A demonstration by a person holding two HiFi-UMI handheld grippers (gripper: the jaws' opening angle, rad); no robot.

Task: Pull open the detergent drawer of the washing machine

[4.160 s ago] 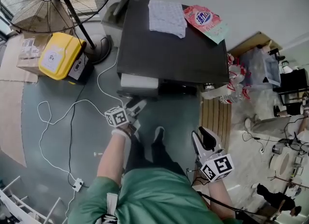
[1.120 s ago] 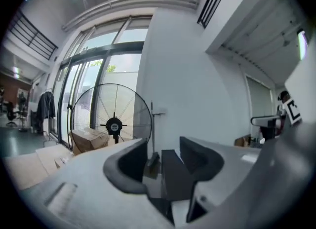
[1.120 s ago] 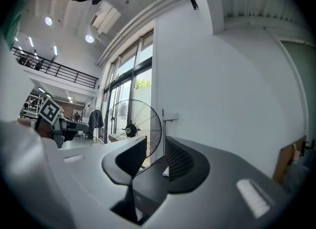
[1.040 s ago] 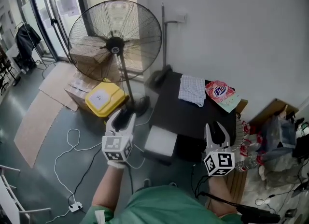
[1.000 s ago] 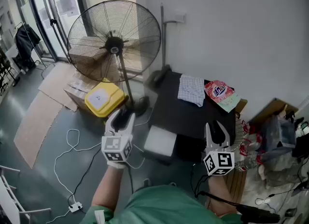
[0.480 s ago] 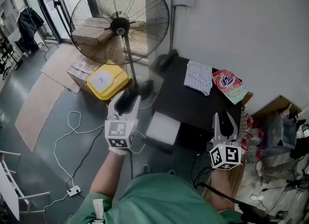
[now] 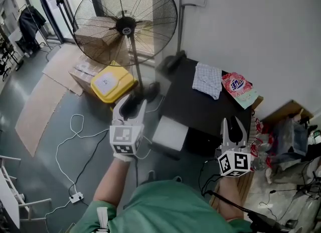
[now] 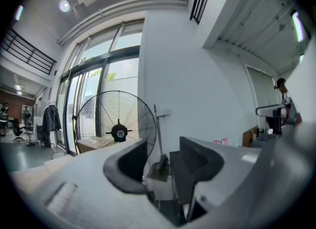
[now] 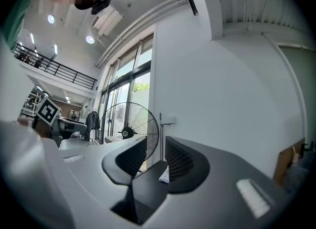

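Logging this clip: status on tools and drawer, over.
Left tool, right tool: open, empty, clear of washer. Drawer out. Nothing in its way.

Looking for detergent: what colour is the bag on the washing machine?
The bag is pink with a green edge; head view.

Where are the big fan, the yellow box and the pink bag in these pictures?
big fan [image 7: 126, 25], head view, on the dark hub at the middle of its grille.
yellow box [image 7: 106, 83], head view, on the white label on its lid.
pink bag [image 7: 236, 85], head view, on its printed front.
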